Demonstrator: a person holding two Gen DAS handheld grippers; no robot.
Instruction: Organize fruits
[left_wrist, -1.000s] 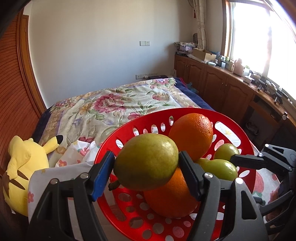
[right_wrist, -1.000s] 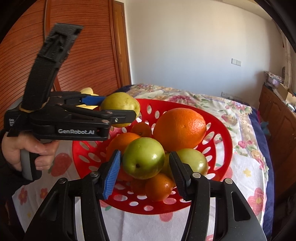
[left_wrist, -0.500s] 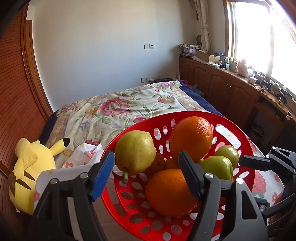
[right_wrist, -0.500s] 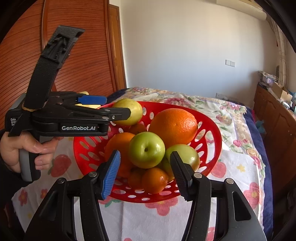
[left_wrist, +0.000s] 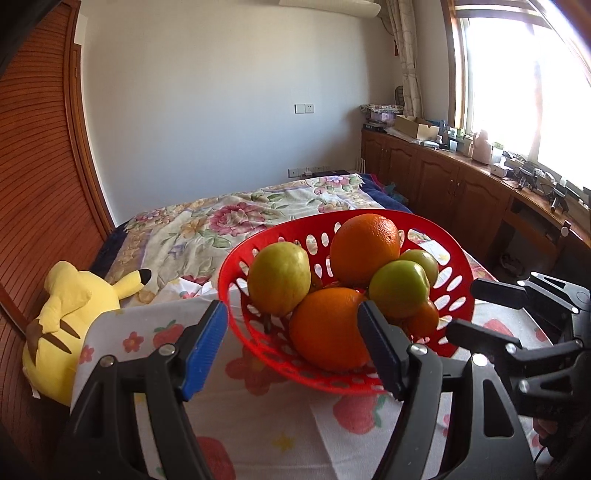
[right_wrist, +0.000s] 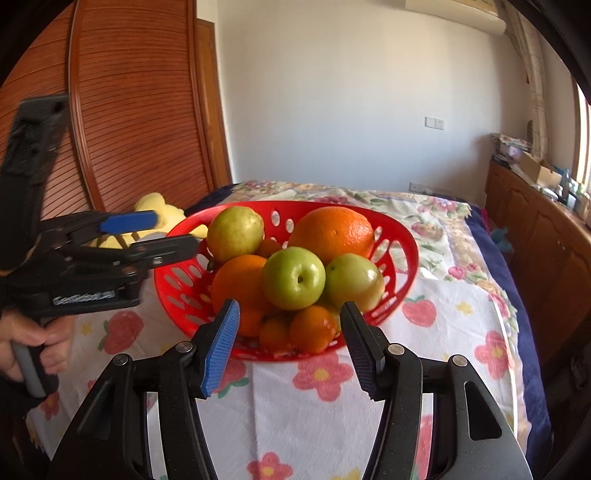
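Left gripper (left_wrist: 293, 341) sitting with jaws spread wide, gripping nothing, hanging just short of the red basket (left_wrist: 456, 291) rim. Right gripper (right_wrist: 290, 345) likewise spread and holding nothing, hovering at the near edge of the basket (right_wrist: 173, 275). Seen from the right wrist, left gripper (right_wrist: 147, 234) poking in from the left, blue pad up, tip near the basket wall beside the pear; hand (right_wrist: 35, 345) clutching its handle. All fruit lying inside the basket: yellow-green pear (left_wrist: 279, 282) at left, leaning on the wall; big orange (left_wrist: 364, 249) at back; second orange (left_wrist: 327, 328) at front; two green apples (left_wrist: 399, 290) on the right, piled on top; smaller orange citrus (right_wrist: 312, 326) tucked underneath at front. Basket standing on a strawberry-and-flower cloth (right_wrist: 417, 369). Beyond: floral bedspread (left_wrist: 236, 218), yellow Pikachu plush (left_wrist: 66, 314) off left, wooden cabinets (left_wrist: 461, 188) along the window side.
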